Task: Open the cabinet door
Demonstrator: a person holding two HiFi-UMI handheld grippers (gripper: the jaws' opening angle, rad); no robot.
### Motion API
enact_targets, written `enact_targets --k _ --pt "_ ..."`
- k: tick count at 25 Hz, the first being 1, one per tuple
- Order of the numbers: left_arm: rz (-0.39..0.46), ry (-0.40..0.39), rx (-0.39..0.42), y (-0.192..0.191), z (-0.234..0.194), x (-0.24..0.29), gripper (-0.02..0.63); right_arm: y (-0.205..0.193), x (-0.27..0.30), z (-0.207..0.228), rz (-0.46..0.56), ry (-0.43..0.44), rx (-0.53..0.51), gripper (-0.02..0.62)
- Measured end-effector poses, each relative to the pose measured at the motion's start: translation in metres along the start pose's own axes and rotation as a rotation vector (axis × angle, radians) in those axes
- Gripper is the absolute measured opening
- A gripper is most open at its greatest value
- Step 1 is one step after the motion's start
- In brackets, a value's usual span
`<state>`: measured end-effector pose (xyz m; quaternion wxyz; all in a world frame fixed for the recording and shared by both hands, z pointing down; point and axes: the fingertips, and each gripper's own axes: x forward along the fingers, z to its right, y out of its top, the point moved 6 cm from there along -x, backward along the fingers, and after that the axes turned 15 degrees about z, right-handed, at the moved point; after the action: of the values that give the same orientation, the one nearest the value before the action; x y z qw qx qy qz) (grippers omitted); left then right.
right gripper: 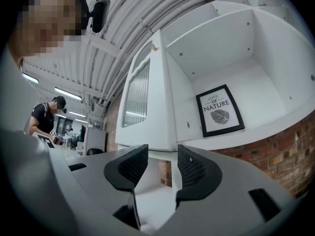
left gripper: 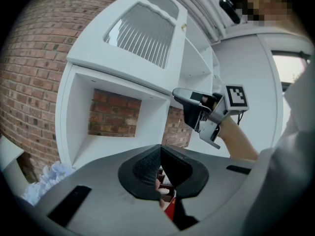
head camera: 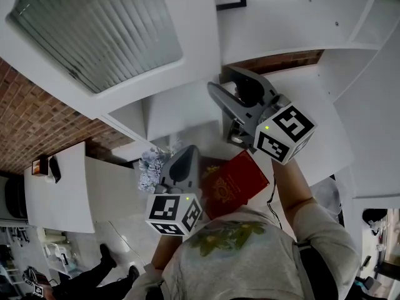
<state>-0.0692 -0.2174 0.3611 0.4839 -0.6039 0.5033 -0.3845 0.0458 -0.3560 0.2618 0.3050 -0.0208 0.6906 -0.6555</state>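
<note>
The white cabinet door with its ribbed glass pane stands swung out from the cabinet; it also shows as the door and the door. My right gripper is raised just in front of the door's lower edge, jaws wide open, with nothing pressed between the pads. From the left gripper view, that right gripper hangs below the door's corner. My left gripper is held lower, near my body, with its jaws shut and empty.
Inside the open compartment leans a framed leaf print. A red book and pale artificial flowers lie on the shelf below. Brick wall backs the unit. A person stands far off.
</note>
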Motion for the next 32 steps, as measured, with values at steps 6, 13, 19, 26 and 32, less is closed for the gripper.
enact_targets --k 6,13,19,26,32 --pt "-0.004 0.0 0.0 -0.0015 -0.001 0.0016 0.011 0.0017 0.0044 0.0018 0.008 0.007 0.008 0.161" --pt "-0.002 0.002 -0.002 -0.0016 0.0006 0.0008 0.011 0.0022 0.009 0.0037 -0.001 0.017 0.003 0.161" --pt "-0.004 0.004 -0.004 -0.0015 0.0001 -0.0016 0.011 0.0024 0.0095 0.0067 0.005 0.037 0.037 0.16" --pt "-0.002 0.001 -0.003 -0.0006 0.0009 -0.0028 0.011 0.002 0.0067 0.0081 0.016 0.037 -0.018 0.129" --pt "0.001 -0.002 0.0 -0.0011 0.0028 -0.0045 0.011 0.0031 0.0025 0.0067 0.015 0.057 -0.035 0.12"
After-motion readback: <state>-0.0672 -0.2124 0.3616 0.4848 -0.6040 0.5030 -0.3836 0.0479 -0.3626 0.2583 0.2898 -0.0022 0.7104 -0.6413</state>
